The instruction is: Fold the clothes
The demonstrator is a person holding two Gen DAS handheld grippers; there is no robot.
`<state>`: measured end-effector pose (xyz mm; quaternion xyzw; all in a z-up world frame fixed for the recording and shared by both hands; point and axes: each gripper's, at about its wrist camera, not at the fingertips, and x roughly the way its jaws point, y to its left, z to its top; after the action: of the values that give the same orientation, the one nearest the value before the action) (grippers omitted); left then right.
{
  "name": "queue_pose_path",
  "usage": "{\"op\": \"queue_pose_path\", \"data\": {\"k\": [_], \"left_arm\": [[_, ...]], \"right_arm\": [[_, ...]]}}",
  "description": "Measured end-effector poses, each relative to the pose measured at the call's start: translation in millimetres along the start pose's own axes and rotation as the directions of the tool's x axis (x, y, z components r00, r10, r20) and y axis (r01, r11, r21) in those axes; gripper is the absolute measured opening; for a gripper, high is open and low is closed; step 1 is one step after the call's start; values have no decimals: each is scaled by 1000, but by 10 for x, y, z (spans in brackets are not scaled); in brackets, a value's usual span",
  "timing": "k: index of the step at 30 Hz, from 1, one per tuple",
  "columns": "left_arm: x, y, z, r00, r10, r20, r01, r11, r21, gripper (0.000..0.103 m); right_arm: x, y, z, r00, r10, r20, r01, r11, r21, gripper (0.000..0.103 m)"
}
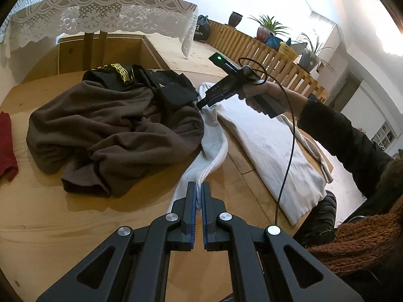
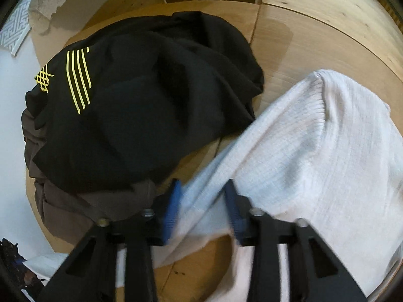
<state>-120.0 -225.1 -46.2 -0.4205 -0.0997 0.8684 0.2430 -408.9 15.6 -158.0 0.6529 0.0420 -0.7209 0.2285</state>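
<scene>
At the far left of the wooden table [image 1: 45, 216], well to the left of the white garment [image 1: 272, 151], lay a red cloth [image 1: 6, 143] at the table's edge. Next came a crumpled brown garment [image 1: 113, 136] with a black garment [image 2: 151, 105], marked with yellow stripes, heaped on its far side; both sat just left of the white garment, the brown one touching its ribbed sleeve [image 1: 214, 151].

Your left gripper [image 1: 199, 191] was closed narrowly on the near end of that sleeve, the knit pinched between the 2 blue pads. From there the sleeve ran away from you, its long axis pointing toward your right gripper [image 1: 201, 104], which sat at the sleeve's far end, beside the black garment. In the right wrist view, that gripper [image 2: 204, 188] stood fairly wide with white knit lying between its 2 fingers; whether it was pressing the fabric could not be told, as the view was blurred.

The body of the white garment lay flat to the right of the sleeve, stretched along the table toward you. Judging by this, the sleeve was the part in hand, and the coming move likely turned on carrying it rightward across onto the body. Your left gripper held the nearer end, your right the farther, so both ends would have needed to travel together to keep the sleeve straight.

Behind stood a lace-covered table [image 1: 100, 17].
</scene>
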Motion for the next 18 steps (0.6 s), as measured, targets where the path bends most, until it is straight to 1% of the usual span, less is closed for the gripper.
{"op": "queue_pose_path", "data": {"k": [1, 3, 5, 9, 12, 14, 16, 18], "left_arm": [[-7, 8, -7, 1000, -3, 4, 3, 1000, -4, 3], [-21, 23, -22, 1000, -10, 13, 10, 1000, -11, 3], [-34, 39, -36, 1000, -17, 22, 17, 1000, -18, 3], [-127, -117, -36, 998, -54, 44, 54, 999, -3, 3], [-177, -411, -9, 996, -83, 43, 81, 996, 45, 3], [-162, -658, 13, 995, -99, 29, 96, 991, 93, 3], [-107, -941, 36, 992, -125, 5, 123, 982, 144, 3], [27, -1250, 60, 987, -156, -33, 160, 966, 205, 3]], "right_arm": [[12, 43, -5, 1000, -2, 4, 2, 1000, -14, 16], [-1, 133, -24, 1000, -6, 21, 7, 999, -49, 7], [-84, 149, -29, 999, 17, 43, -15, 999, -50, 6], [-304, 139, -39, 994, 68, 89, -65, 997, -42, 5], [-529, 70, -85, 988, 97, 122, -95, 995, -29, 5], [-643, 20, -132, 986, 98, 134, -95, 995, -28, 5], [-745, -57, -162, 985, 100, 139, -97, 995, -24, 5], [-866, -194, -208, 984, 100, 148, -99, 995, -16, 5]]}}
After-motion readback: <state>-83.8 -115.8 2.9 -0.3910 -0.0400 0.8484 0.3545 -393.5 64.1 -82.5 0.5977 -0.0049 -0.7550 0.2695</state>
